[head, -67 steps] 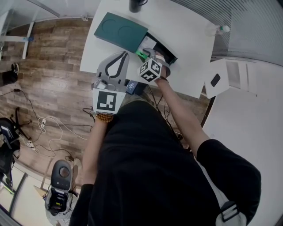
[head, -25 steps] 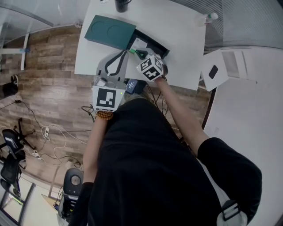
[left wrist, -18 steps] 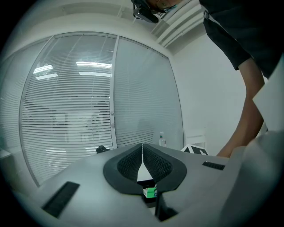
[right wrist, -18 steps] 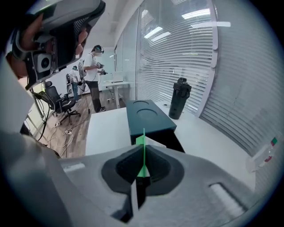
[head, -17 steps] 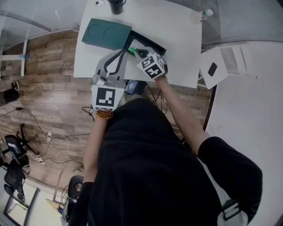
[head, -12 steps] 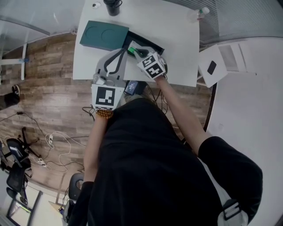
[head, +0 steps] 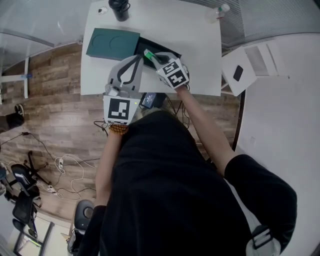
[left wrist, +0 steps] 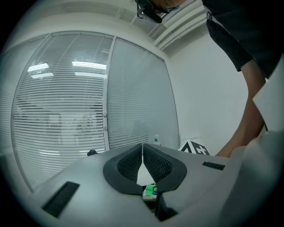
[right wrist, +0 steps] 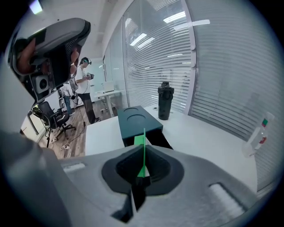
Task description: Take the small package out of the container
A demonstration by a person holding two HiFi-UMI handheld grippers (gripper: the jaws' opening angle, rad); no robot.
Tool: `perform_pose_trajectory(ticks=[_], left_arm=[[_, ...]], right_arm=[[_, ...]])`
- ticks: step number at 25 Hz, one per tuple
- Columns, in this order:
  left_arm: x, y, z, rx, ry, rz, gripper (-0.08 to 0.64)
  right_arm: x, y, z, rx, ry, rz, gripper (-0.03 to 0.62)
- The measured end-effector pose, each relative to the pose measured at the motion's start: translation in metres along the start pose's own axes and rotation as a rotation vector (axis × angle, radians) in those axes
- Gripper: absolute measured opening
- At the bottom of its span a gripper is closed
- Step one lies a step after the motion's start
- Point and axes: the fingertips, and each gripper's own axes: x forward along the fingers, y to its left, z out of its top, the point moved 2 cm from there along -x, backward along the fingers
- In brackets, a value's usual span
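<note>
The small green package (head: 148, 54) is pinched edge-on between the jaws of my right gripper (head: 153, 58), just above the left end of the open black container (head: 165, 46). In the right gripper view the package (right wrist: 139, 141) stands as a thin green sheet in the shut right gripper (right wrist: 144, 150), with the container (right wrist: 159, 141) behind it. My left gripper (head: 137, 60) hovers beside it over the table, jaws closed on nothing. In the left gripper view the left gripper (left wrist: 142, 148) meets at its tips, and the green-and-white package (left wrist: 150, 191) shows below them.
A dark green lid (head: 112, 44) lies left of the container on the white table (head: 200, 60). A black cup (head: 119, 9) and a clear bottle (head: 218, 10) stand at the far edge. A white stand (head: 247, 65) is off to the right. Wood floor lies left.
My right gripper has risen a little and rolled, bringing the green package up from the container's inside to above its left end. The left gripper has shifted slightly.
</note>
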Motion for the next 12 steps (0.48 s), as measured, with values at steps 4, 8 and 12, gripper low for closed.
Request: perform_pose_trajectory(ticks=[4,8,12], left_arm=[[0.002,-0.003,0.002,0.004,-0.002,-0.011,0.011],[0.005,-0.006,0.002,0.000,-0.001,-0.019,0.011],[0.006,-0.007,0.002,0.013,-0.003,-0.033,0.011]], right_arm=[[-0.007,-0.005,0.001,0.019,-0.011,-0.011,0.000],[-0.012,-0.011,0.001,0.031,-0.023,-0.023,0.000],[-0.018,-0.013,0.007,0.039,-0.043,-0.029,0.000]])
